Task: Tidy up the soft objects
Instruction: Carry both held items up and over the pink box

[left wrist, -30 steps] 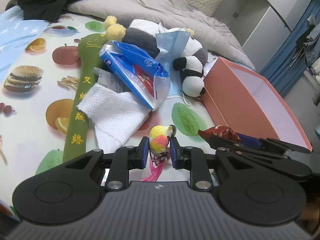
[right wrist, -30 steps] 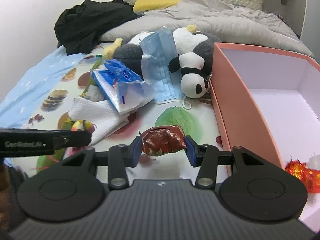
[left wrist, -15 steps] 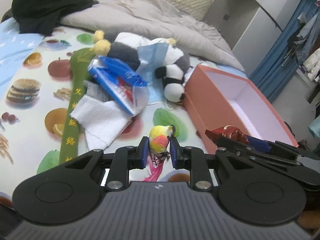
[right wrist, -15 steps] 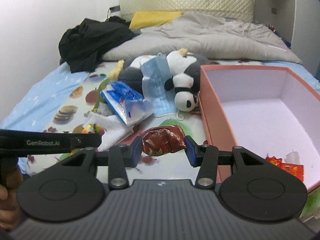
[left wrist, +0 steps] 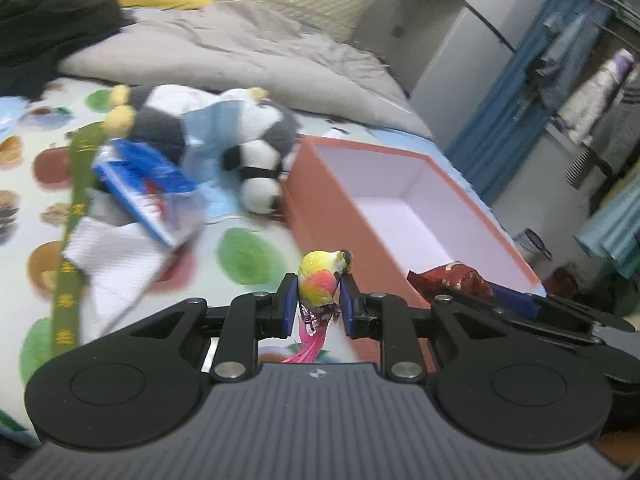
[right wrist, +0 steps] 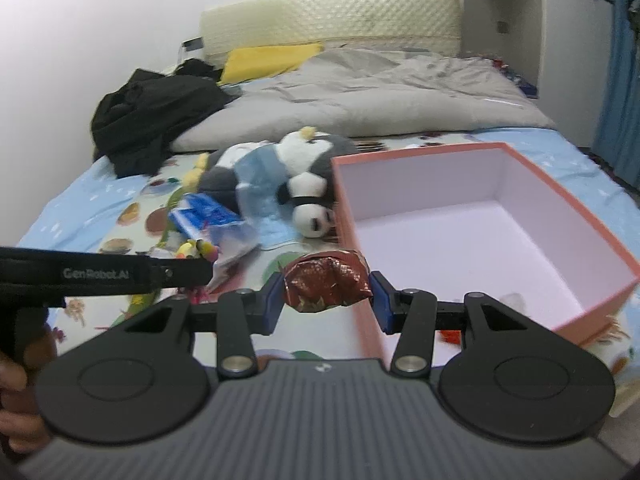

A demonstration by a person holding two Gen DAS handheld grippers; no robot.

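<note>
- The left gripper is clamping a small bird toy, yellow on top and orange below, with pink feathers hanging under the pads, at lower centre of the left view.
- The right gripper is clamping a crumpled dark red foil wrapper at the centre of the right view, just in front of the box's near left corner.
- The open orange box with a white inside is sitting on the bed at the right of the right view; its floor is showing mostly bare.
- At the box's near end, a red scrap and a pale piece are peeking past the gripper arm; what they are is too hidden to tell.
- In the left view the right gripper with its wrapper is showing at lower right, over the box's near end.
- A pile is lying left of the box: a panda plush touching the box's left wall, a blue face mask draped on it, a blue plastic bag, a white cloth and a green strip with yellow characters.
- A grey duvet, a black garment and a yellow pillow are lying at the far end of the bed.
</note>
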